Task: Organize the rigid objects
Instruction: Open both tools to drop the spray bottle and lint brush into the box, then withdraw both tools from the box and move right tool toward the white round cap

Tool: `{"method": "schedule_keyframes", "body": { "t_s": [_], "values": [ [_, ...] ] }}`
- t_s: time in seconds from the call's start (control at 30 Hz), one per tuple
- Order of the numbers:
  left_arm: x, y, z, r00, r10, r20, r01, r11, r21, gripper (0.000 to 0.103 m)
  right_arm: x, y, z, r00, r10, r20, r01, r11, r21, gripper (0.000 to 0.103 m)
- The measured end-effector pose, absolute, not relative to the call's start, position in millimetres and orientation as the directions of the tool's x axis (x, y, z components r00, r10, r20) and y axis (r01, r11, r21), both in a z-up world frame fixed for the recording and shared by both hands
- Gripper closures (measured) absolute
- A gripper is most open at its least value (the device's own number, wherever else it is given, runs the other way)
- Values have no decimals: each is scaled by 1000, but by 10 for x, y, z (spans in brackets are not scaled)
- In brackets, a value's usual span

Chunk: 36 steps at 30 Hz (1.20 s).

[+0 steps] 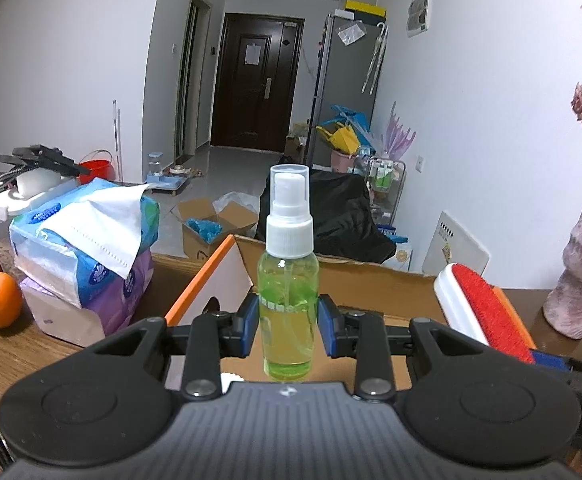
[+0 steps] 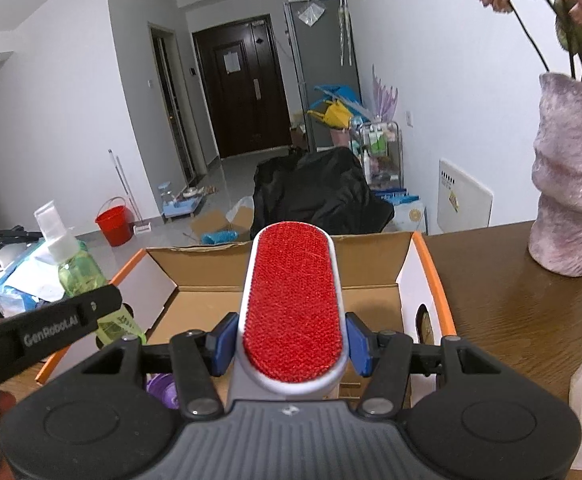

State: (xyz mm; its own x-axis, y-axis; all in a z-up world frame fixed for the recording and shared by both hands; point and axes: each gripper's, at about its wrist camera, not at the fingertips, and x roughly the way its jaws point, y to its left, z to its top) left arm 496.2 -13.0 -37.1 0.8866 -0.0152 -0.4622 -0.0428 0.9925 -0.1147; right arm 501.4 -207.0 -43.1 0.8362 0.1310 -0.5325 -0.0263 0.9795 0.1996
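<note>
Left tongs clenched on spray bottle, frame centre; right tongs clenched on lint brush above open cardboard box. Box contents mostly hidden. Risk: both crowd the opening, probably colliding.

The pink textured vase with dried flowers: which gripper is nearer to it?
Right. The right gripper, holding the red lint brush, is beside the pink textured vase; the left gripper, holding the green spray bottle, is farther left.
</note>
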Motion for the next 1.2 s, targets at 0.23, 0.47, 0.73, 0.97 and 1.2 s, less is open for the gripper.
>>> {"method": "schedule_keyframes", "body": {
  "t_s": [0.23,0.47,0.73,0.97,1.2],
  "values": [
    [5030,-150,-448,875,-4,-484,-43,995,-86,71,5133,-2110,-483,822,114,-558,-4,981,194,48],
    [5014,-120,-419,866,-5,-499,-33,997,-66,23,5120,-2157,-478,797,130,-591,-8,979,205,31],
    [4855,26,-322,886,80,-457,-115,992,-49,0,4924,-2265,-351,836,103,-538,-1,983,186,9],
    [4697,134,-262,889,108,-445,-143,989,-44,0,4799,-2131,-351,853,125,-506,-53,987,154,0],
    [4530,176,-252,893,130,-431,-156,987,-25,0,4645,-2016,-337,868,136,-477,-91,989,115,0]
  ]
}}
